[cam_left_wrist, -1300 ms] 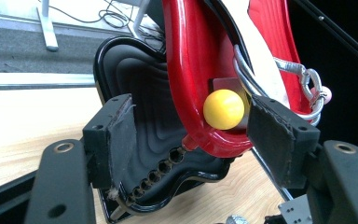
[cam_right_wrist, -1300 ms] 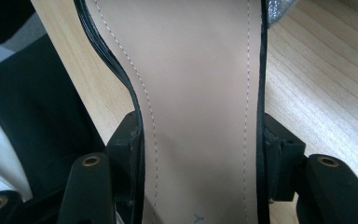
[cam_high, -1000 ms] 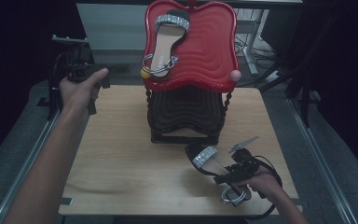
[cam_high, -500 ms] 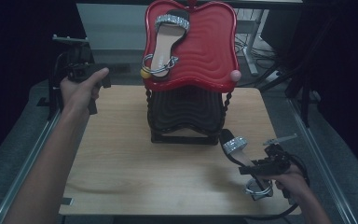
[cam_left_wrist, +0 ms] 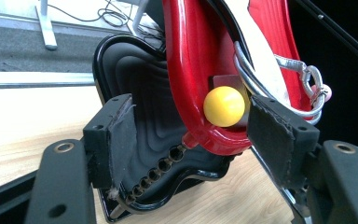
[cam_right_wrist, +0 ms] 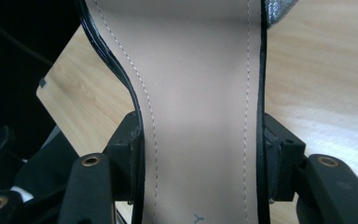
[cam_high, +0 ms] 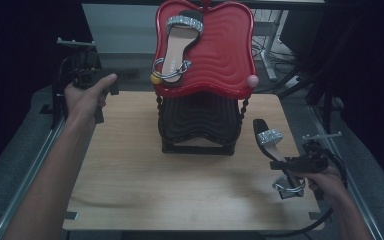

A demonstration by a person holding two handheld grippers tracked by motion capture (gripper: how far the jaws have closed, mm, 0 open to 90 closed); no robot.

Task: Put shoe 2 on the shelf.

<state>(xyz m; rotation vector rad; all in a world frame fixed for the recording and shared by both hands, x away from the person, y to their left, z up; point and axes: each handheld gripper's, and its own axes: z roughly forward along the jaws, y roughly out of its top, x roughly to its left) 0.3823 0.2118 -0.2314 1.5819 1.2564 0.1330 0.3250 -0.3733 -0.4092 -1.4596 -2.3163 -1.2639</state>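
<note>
**Second sandal carried toward the right edge of the table**

Since the earlier frames, our right gripper (cam_high: 287, 167) had carried the sandal (cam_high: 272, 145) away from the front of the stand and out toward the right side of the wooden table (cam_high: 130, 175), lifting it a little as it went. Our left gripper (cam_high: 87, 75) had not shifted; it hung beyond the table's far left corner, jaws apart and holding nothing, looking at the yellow ball (cam_left_wrist: 223, 106) on the red tray (cam_high: 225, 50).

In the right gripper view the jaws were clamped across the narrow waist of the sandal's insole (cam_right_wrist: 200, 116), one pad on each black edge. The toe with its glittering strap pointed away from us and the ankle ring hung below the hand.

We judged the step to be lifting this sandal up to join its mate (cam_high: 177, 45), which already lay on the left half of the tilted tray. To do it well we needed to keep the grip square on the waist so the shoe would not twist, raise it clear of the tray's lower rim and the pink ball (cam_high: 252, 81), and lay it toe-up on the bare right half, letting go only once the sole rested against the ridges so it would not slide off.
</note>
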